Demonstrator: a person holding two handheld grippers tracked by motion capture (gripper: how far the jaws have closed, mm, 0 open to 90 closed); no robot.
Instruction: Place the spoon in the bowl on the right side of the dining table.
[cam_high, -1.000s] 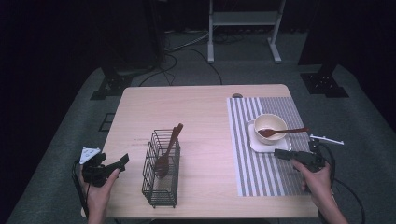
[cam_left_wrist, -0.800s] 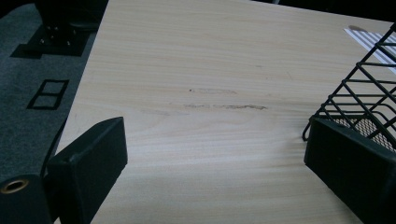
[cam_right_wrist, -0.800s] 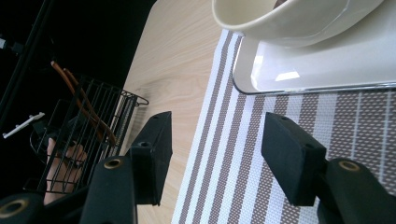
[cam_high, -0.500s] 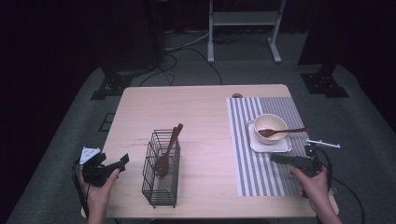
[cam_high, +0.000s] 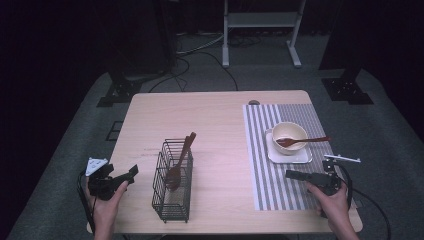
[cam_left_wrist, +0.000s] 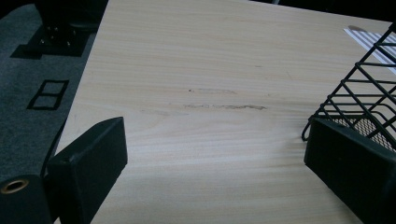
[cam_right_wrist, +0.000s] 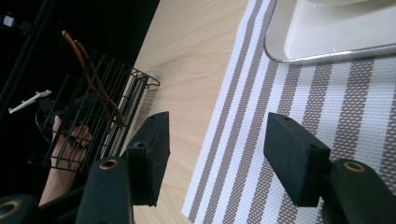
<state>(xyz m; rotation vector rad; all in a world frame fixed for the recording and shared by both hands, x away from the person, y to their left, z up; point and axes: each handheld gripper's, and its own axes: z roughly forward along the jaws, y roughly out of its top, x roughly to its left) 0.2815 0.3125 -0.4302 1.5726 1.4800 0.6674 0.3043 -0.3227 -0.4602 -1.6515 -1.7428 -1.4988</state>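
Nearest the person, the right gripper (cam_high: 300, 176) had drawn back from the tray (cam_high: 287, 156) since a second earlier, its jaws empty, just opened wider, over the striped placemat (cam_right_wrist: 327, 116). The left gripper (cam_high: 127, 174) held its jaws apart and empty above the bare surface (cam_left_wrist: 210, 70), beside one wire basket (cam_high: 172, 180) with two wooden utensils (cam_high: 179, 162). Farther off, one bowl (cam_high: 289, 134) on that tray held one wooden fork (cam_high: 302, 141), which the right gripper view left out.

A light wooden table (cam_high: 215, 120) is sitting on grey carpet (cam_high: 390, 125), and light is falling on its top while the room behind is fading into near black. At the far side, a pale metal stand (cam_high: 260, 30) is rising from the floor. Dark cables (cam_high: 200, 55) are trailing across the carpet, and black floor bases (cam_high: 117, 92) are flanking the table.
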